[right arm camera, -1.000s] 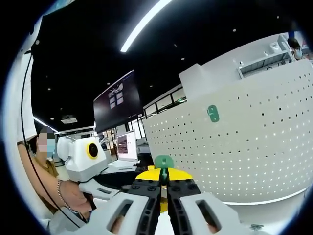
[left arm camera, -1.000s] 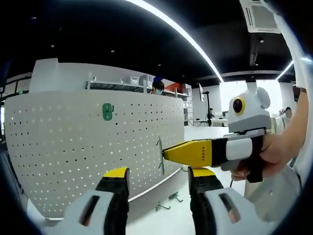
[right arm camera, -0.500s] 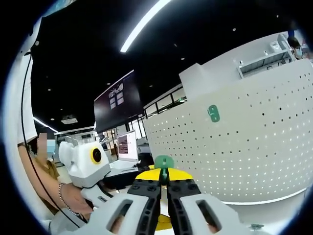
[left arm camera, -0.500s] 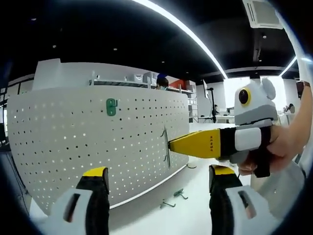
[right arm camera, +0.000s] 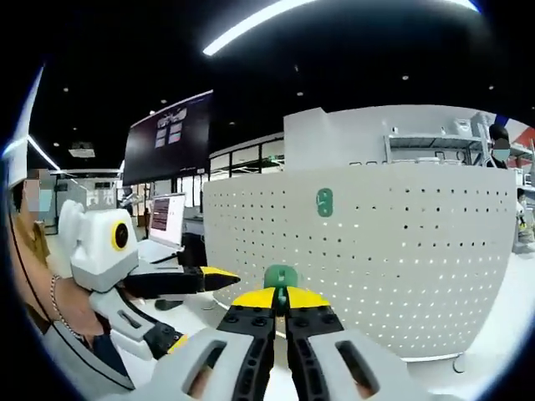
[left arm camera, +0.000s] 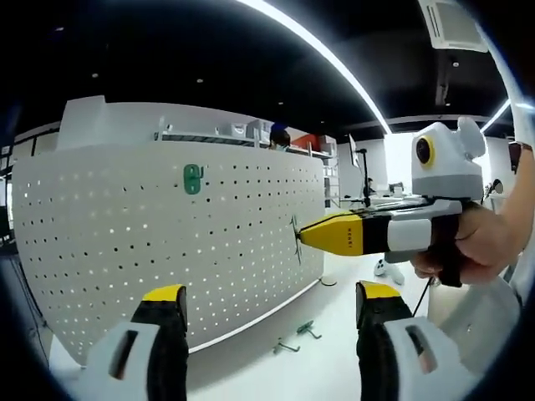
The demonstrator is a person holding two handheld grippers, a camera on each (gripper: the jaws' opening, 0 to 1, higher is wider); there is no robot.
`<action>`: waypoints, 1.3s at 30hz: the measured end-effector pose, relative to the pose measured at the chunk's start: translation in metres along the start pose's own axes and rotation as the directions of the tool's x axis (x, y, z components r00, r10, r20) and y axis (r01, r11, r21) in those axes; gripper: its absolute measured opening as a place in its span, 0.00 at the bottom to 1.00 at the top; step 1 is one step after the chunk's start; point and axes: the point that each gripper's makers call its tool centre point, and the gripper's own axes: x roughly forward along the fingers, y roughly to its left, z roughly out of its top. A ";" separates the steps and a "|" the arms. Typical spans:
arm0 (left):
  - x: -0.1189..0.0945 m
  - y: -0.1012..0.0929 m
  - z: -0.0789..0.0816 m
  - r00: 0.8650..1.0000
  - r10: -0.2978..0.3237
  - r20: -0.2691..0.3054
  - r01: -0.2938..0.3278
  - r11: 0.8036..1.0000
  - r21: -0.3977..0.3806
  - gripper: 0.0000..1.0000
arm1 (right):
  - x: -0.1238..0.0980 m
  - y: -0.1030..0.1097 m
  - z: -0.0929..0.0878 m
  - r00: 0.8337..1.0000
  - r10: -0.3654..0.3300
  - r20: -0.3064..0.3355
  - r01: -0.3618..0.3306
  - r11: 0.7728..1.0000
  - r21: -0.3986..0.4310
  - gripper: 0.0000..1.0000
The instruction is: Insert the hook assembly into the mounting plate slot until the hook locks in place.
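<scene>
Pegboard (left arm camera: 167, 251), white and dotted with holes, stands upright on the white table (left arm camera: 334, 368) and takes up the left and centre of the left gripper view. A green hook (left arm camera: 193, 179) already hangs on it, toward the upper left of the frame. The left gripper (left arm camera: 263, 334) rises from the bottom edge with its yellow-tipped jaws spread wide and nothing between them.

From the right side of that view comes the right gripper (left arm camera: 303, 236), carried in a person's hand (left arm camera: 468, 246). Its yellow jaws are pressed together on a thin green hook assembly (left arm camera: 296, 238), which sits at the jaw tips just beside the board's right-hand part; whether it touches the board cannot be told. Two loose green hooks (left arm camera: 294, 337) lie on the table below, near the foot of the board.

In the right gripper view the jaws are closed at the bottom centre, and the green head of the hook assembly (right arm camera: 280, 277) stands up between the tips (right arm camera: 280, 299). The pegboard (right arm camera: 401, 259) fills the centre and right, the hung hook (right arm camera: 324, 201) above the middle. The left gripper (right arm camera: 219, 279) reaches in from the left.
</scene>
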 end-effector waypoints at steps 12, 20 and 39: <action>-0.002 0.001 -0.003 1.000 0.001 -0.005 -0.001 1.000 -0.003 0.84 | 0.004 -0.008 0.003 1.000 -0.023 -0.001 0.023 1.000 0.002 0.00; -0.006 0.000 -0.008 1.000 0.003 -0.011 -0.003 1.000 -0.013 0.83 | 0.014 -0.024 0.009 0.998 -0.058 0.012 0.058 0.998 -0.004 0.00; -0.015 0.009 -0.013 1.000 0.028 -0.005 -0.028 0.999 -0.032 0.82 | 0.036 -0.056 0.037 0.990 -0.117 0.083 0.121 0.992 -0.037 0.01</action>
